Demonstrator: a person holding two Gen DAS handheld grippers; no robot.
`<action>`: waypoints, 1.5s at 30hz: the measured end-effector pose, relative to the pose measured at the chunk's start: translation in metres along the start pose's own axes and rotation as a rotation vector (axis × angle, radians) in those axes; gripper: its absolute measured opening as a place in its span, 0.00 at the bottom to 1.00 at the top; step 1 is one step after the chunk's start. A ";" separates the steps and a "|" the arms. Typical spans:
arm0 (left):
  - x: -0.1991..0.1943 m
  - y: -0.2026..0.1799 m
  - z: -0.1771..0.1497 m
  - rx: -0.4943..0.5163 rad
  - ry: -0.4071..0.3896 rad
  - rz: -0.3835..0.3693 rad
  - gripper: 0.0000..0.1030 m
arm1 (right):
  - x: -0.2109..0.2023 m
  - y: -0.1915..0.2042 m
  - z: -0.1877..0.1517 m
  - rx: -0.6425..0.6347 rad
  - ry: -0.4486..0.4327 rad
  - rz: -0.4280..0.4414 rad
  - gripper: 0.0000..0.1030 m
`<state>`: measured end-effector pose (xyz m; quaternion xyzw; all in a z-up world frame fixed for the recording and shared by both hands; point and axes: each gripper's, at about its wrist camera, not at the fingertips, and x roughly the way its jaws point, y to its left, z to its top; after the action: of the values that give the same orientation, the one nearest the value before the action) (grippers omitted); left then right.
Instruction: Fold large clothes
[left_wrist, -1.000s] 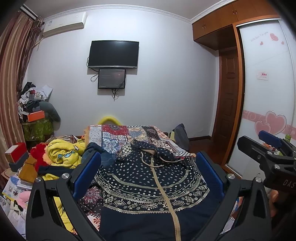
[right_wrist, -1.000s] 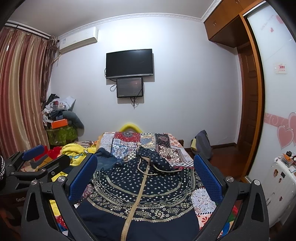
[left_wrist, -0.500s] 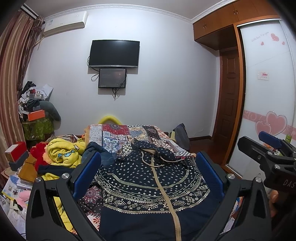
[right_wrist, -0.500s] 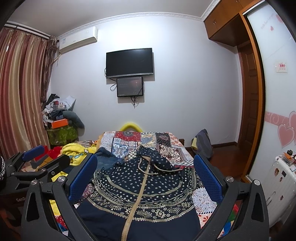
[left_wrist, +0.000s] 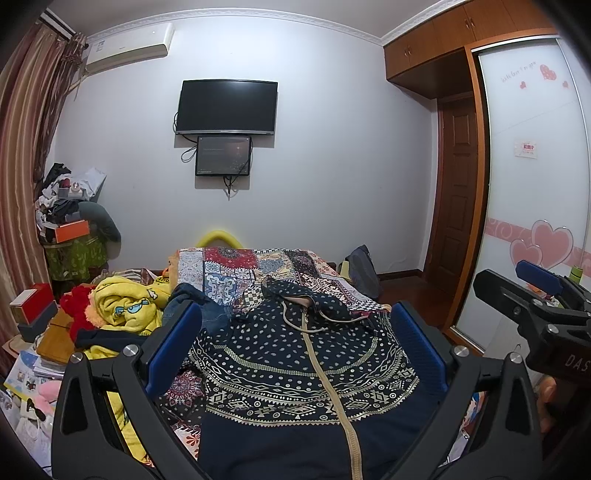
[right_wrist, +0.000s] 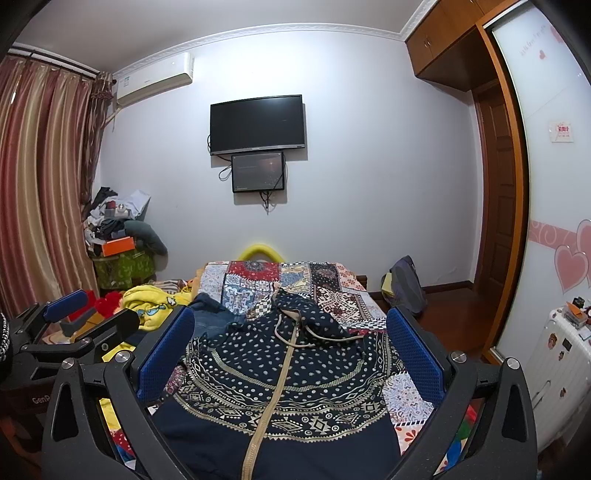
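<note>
The hoodie (left_wrist: 303, 373) lies zipped and face-up on the bed (left_wrist: 236, 269), sleeves seemingly tucked under it, with both the left gripper (left_wrist: 295, 354) and right gripper (right_wrist: 291, 350) gaping wide and empty above its chest, so folding hasn't begun and next comes pinching a side edge.

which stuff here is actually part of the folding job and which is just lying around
Part of the job:
navy patterned hoodie spread on the bed
left gripper, open
right gripper, open

Just lying about:
yellow blanket
jeans
backpack
orange box
suitcase
television
</note>
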<state>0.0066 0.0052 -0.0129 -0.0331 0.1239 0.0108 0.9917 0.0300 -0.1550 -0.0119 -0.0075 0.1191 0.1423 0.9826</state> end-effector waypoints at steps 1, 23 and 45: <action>0.000 -0.001 0.000 0.000 0.000 0.001 1.00 | 0.000 0.000 0.000 -0.001 0.000 0.000 1.00; 0.006 0.000 0.002 -0.003 0.007 -0.010 1.00 | 0.007 -0.002 0.002 0.002 0.014 -0.003 1.00; 0.088 0.109 0.023 -0.116 0.052 0.156 1.00 | 0.101 0.003 0.011 -0.027 0.085 0.013 1.00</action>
<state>0.0943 0.1163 -0.0197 -0.0812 0.1511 0.0944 0.9806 0.1258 -0.1232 -0.0251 -0.0260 0.1591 0.1497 0.9755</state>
